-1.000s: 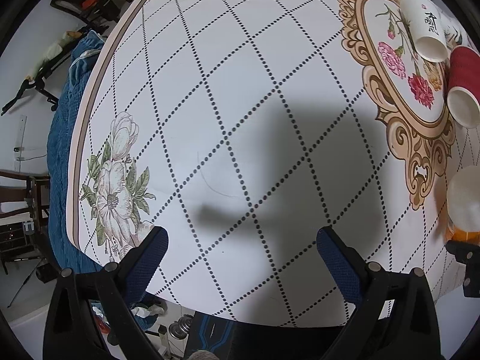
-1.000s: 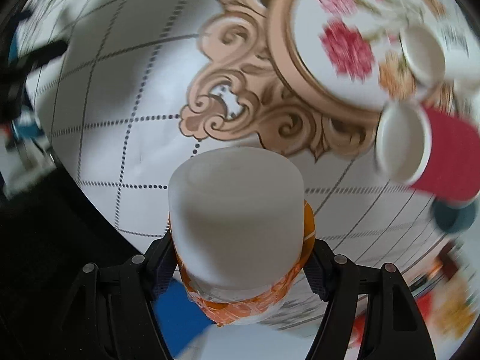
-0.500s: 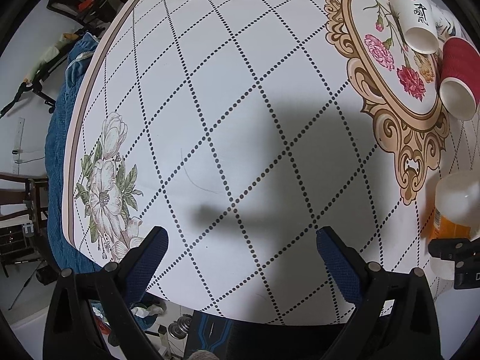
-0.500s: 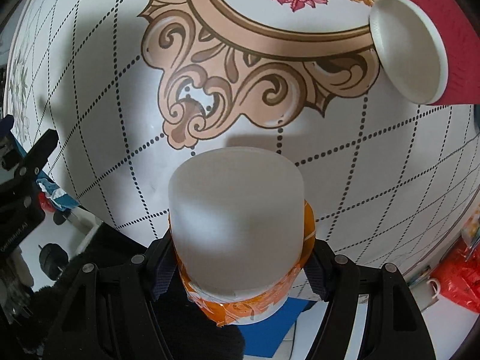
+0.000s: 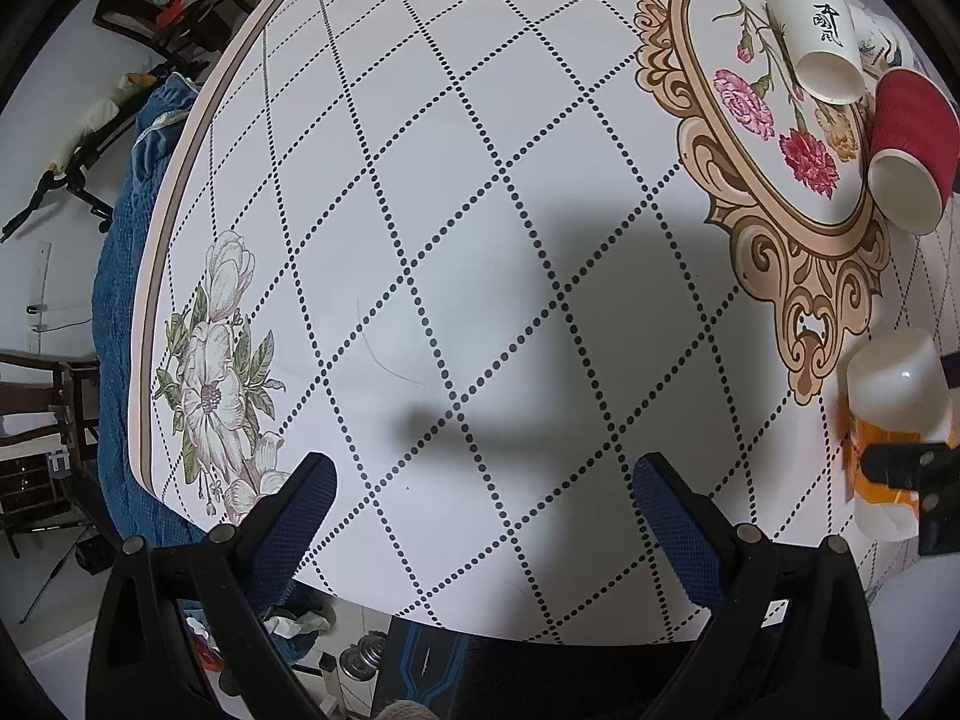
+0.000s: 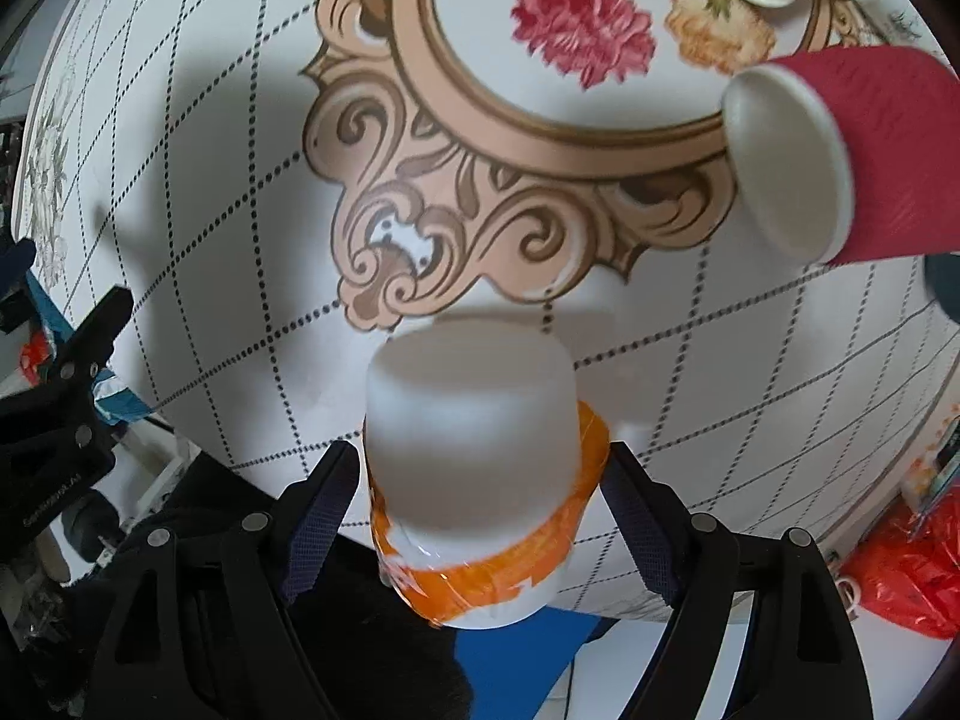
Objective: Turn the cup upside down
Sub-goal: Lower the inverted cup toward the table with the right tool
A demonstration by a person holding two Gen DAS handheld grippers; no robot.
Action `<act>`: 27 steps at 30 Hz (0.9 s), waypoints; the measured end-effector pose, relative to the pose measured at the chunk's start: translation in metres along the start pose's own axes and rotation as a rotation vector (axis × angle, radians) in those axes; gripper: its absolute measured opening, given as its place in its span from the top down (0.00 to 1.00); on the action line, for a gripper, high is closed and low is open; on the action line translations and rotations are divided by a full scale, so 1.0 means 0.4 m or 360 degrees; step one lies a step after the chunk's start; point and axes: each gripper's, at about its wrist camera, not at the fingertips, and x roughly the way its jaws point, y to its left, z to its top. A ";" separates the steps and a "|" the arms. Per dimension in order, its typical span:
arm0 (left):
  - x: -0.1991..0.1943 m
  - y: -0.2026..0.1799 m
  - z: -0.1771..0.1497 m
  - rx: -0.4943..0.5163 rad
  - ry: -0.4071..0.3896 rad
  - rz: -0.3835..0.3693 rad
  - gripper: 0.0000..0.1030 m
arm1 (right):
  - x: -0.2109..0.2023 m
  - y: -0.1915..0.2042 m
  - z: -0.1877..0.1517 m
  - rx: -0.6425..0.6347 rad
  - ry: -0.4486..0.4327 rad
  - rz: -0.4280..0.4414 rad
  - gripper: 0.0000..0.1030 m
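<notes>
My right gripper [image 6: 480, 474] pinches the white cup [image 6: 474, 450] across its orange band, base facing away, above the table [image 6: 240, 150] near its edge. It looks like light, thin paper, so I grip gently at mid-wall, though blur hides the rim. My left gripper [image 5: 480, 504] hangs spread, empty. Beyond lies a red cup [image 6: 840, 162] on its side

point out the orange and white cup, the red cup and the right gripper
orange and white cup [image 6: 471, 420]: right wrist view, on its white closed end.
red cup [image 6: 888, 138]: right wrist view, on its ribbed red wall.
right gripper [image 6: 480, 516]: right wrist view, midway between the fingertips, shut on the cup.
</notes>
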 end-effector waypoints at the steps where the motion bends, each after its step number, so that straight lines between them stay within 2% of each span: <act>1: -0.005 0.007 0.002 0.0003 -0.0001 -0.0001 0.02 | -0.005 -0.002 0.001 0.0005 -0.0012 -0.0003 0.25; 2: -0.010 0.005 0.000 0.0005 -0.0004 0.0001 0.02 | -0.007 0.000 0.000 0.0005 -0.0028 -0.0009 0.29; 3: -0.013 0.004 -0.001 0.0006 -0.0006 0.0002 0.02 | -0.011 0.001 -0.003 -0.0018 -0.0181 -0.0084 0.29; 8: -0.023 0.000 -0.005 -0.0010 -0.0006 0.0002 0.02 | -0.041 0.009 -0.015 -0.0049 -0.0311 -0.0119 0.30; 11: -0.025 0.002 -0.006 -0.0037 0.0003 -0.0013 0.02 | -0.077 0.005 -0.034 -0.0038 -0.0481 -0.0112 0.30; 17: -0.019 0.021 -0.005 -0.0095 0.0023 -0.0036 0.02 | -0.151 -0.021 -0.095 0.0089 -0.0994 0.0042 0.30; 18: -0.018 0.023 -0.005 -0.0102 0.0027 -0.0041 0.02 | -0.159 -0.024 -0.105 -0.0005 -0.0889 0.0007 0.30; 22: -0.011 0.036 -0.001 -0.0103 0.0036 -0.0032 0.02 | -0.179 -0.028 -0.125 0.0079 -0.1214 0.0116 0.30; 27: -0.004 0.033 0.007 -0.0095 0.0033 -0.0021 0.02 | -0.137 0.002 -0.151 0.0067 -0.1426 0.0083 0.29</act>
